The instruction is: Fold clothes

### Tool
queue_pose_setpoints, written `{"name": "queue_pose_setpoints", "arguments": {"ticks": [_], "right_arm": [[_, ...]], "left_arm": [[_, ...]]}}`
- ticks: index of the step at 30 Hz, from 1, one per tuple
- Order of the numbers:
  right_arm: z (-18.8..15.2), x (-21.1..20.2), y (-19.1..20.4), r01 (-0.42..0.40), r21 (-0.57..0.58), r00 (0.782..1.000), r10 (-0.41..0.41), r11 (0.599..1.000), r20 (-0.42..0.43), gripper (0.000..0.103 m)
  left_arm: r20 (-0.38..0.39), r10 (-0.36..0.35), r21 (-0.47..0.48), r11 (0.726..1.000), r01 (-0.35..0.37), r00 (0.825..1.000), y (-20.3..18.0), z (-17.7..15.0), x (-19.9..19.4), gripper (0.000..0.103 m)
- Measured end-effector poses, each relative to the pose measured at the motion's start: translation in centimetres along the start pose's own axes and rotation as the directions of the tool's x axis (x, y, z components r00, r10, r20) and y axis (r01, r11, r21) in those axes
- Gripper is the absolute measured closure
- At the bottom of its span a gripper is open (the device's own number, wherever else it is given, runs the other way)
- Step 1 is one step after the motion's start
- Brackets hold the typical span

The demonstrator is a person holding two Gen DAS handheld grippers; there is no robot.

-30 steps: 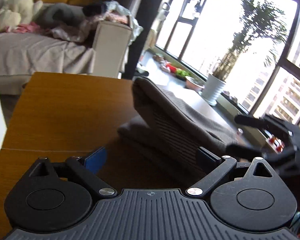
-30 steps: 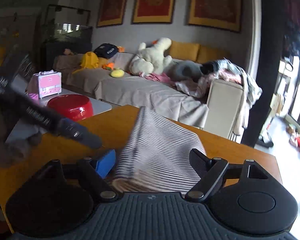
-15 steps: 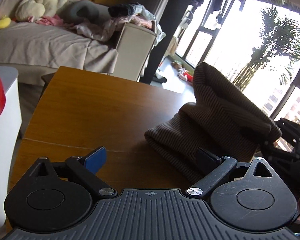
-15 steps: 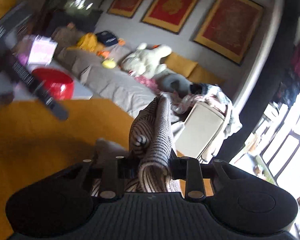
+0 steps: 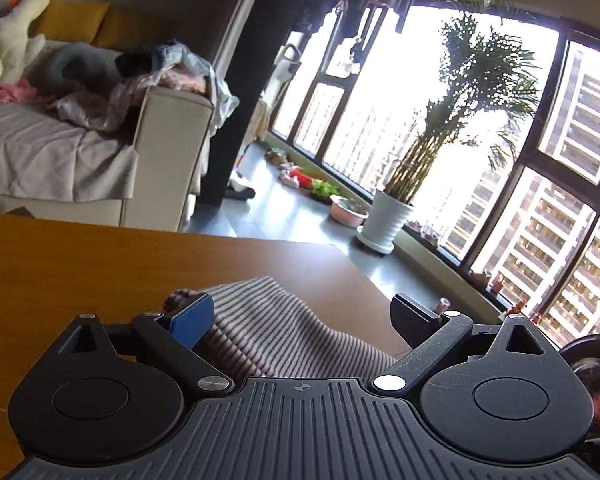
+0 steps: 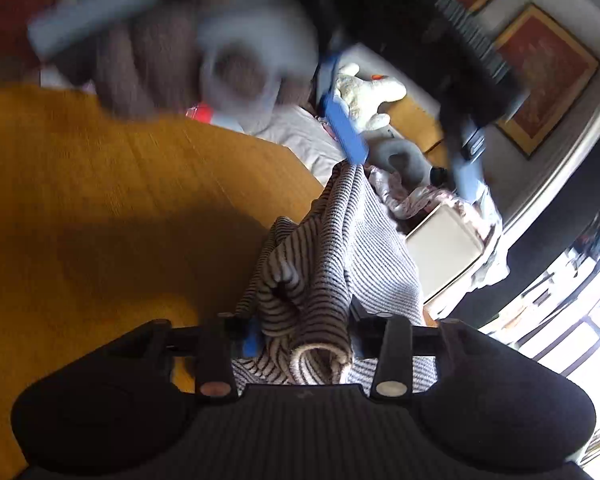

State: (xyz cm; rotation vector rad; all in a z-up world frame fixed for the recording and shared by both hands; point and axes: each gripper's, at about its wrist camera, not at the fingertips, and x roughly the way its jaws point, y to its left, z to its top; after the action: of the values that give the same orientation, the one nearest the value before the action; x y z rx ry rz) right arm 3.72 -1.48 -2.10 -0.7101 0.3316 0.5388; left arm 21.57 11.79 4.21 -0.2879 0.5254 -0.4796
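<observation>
One striped garment [image 6: 324,256] in play, lying on the near right part of the wooden table [image 5: 100,264], close to the corner toward the windows. It was bunched and doubled over itself, not flat; judged partly folded at best, with squaring-up and a final fold left to do.

Right gripper [image 6: 304,336]: a thick roll of the striped cloth sat between its jaws. The jaws had just been opening, after a tighter pinch, yet the fabric filled the gap and both pads looked pressed against it, so I noted it as gripping the bunch, loosely.

Left gripper [image 5: 300,316]: jaws wide apart, nothing clamped. The cloth lay under and between the fingers, its blue pad [image 5: 192,320] at the fabric's left edge; contact could not be told. In the right wrist view this gripper appeared blurred above the cloth's far end.

Count:
- striped garments on the table: one
- grippers: two
- loose heap of other clothes on the sofa arm [image 5: 168,76]: one pile, pieces uncountable
- potted palm [image 5: 388,220] by the window: one
</observation>
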Motion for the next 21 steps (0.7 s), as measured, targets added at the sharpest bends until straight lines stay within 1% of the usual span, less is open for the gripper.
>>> {"name": "queue_pose_setpoints", "arguments": {"ticks": [1, 2, 3, 4, 6, 8, 10, 11, 12, 13, 15, 16, 17, 18, 19, 20, 21], "right_arm": [[0.1, -0.6, -0.9, -0.032, 0.055, 0.999, 0.031, 0.998, 0.007, 0.026], [0.1, -1.5, -2.2, -0.061, 0.127, 0.998, 0.058, 0.99, 0.028, 0.009], [0.0, -2.5, -3.7, -0.082, 0.199, 0.996, 0.072, 0.977, 0.056, 0.0], [-0.1, -3.2, -5.0, -0.097, 0.256, 0.994, 0.079, 0.962, 0.078, 0.0], [-0.4, -4.0, -7.8, -0.119, 0.381, 0.99, 0.082, 0.917, 0.111, 0.0], [-1.0, -3.9, -10.3, -0.134, 0.513, 0.987, 0.069, 0.848, 0.144, 0.0], [-2.0, -2.8, -12.3, -0.136, 0.63, 0.987, 0.053, 0.765, 0.149, 0.0], [-2.6, -2.0, -12.6, -0.122, 0.658, 0.99, 0.046, 0.743, 0.132, 0.0], [-3.1, -1.2, -12.4, -0.104, 0.669, 0.993, 0.043, 0.736, 0.107, 0.0], [-3.6, -0.3, -11.9, -0.085, 0.664, 0.996, 0.048, 0.743, 0.074, 0.0], [-4.4, 1.6, -9.9, -0.047, 0.614, 0.997, 0.072, 0.788, -0.016, 0.0], [-4.8, 2.1, -9.0, -0.027, 0.589, 0.997, 0.064, 0.808, -0.042, 0.0], [-5.1, 2.1, -8.4, -0.01, 0.583, 0.999, 0.039, 0.813, -0.037, 0.0], [-5.3, 2.0, -8.4, -0.006, 0.598, 0.999, 0.03, 0.802, -0.03, 0.0], [-5.5, 2.0, -8.6, -0.008, 0.617, 0.999, 0.036, 0.787, -0.033, 0.0], [-5.7, 2.0, -8.7, -0.009, 0.628, 0.999, 0.039, 0.778, -0.035, 0.0], [-5.8, 1.9, -8.7, -0.005, 0.629, 0.999, 0.037, 0.778, -0.037, 0.0]], "left_arm": [[-0.026, 0.023, -0.014, 1.0, -0.024, 0.999, 0.5, -0.4, 1.1, 0.007], [-0.059, 0.043, -0.03, 0.999, -0.045, 0.997, 1.1, -1.1, 1.9, 0.007], [-0.092, 0.063, -0.045, 0.997, -0.067, 0.994, 1.8, -1.8, 2.7, 0.007], [-0.125, 0.079, -0.063, 0.994, -0.087, 0.989, 2.6, -2.5, 3.4, 0.007], [-0.181, 0.052, -0.163, 0.983, -0.082, 0.982, 5.2, -4.1, 4.2, 0.002], [-0.165, 0.042, -0.194, 0.978, -0.074, 0.985, 5.8, -4.9, 4.0, 0.001], [-0.158, 0.04, -0.212, 0.975, -0.073, 0.987, 6.1, -5.2, 3.8, 0.001], [-0.159, 0.039, -0.212, 0.975, -0.072, 0.987, 6.3, -5.0, 3.8, 0.001], [-0.156, 0.043, -0.207, 0.975, -0.075, 0.987, 6.3, -5.0, 3.7, 0.001], [-0.15, 0.051, -0.197, 0.977, -0.08, 0.987, 6.3, -4.8, 3.6, 0.002], [-0.114, 0.09, -0.139, 0.985, -0.105, 0.989, 5.8, -4.0, 2.5, 0.004], [-0.083, 0.121, -0.094, 0.987, -0.129, 0.989, 4.9, -3.1, 1.6, 0.004], [-0.047, 0.144, -0.054, 0.988, -0.147, 0.988, 4.1, -2.5, 0.8, 0.004], [0.003, 0.154, -0.008, 0.988, -0.154, 0.988, 3.2, -1.8, -0.2, 0.004], [0.051, 0.138, 0.025, 0.99, -0.139, 0.989, 2.1, -1.2, -1.1, 0.004], [0.096, 0.118, 0.057, 0.991, -0.124, 0.988, 1.0, -0.6, -2.0, 0.003], [0.112, 0.08, 0.065, 0.994, -0.088, 0.99, 0.1, 0.0, -2.0, 0.002]]}}
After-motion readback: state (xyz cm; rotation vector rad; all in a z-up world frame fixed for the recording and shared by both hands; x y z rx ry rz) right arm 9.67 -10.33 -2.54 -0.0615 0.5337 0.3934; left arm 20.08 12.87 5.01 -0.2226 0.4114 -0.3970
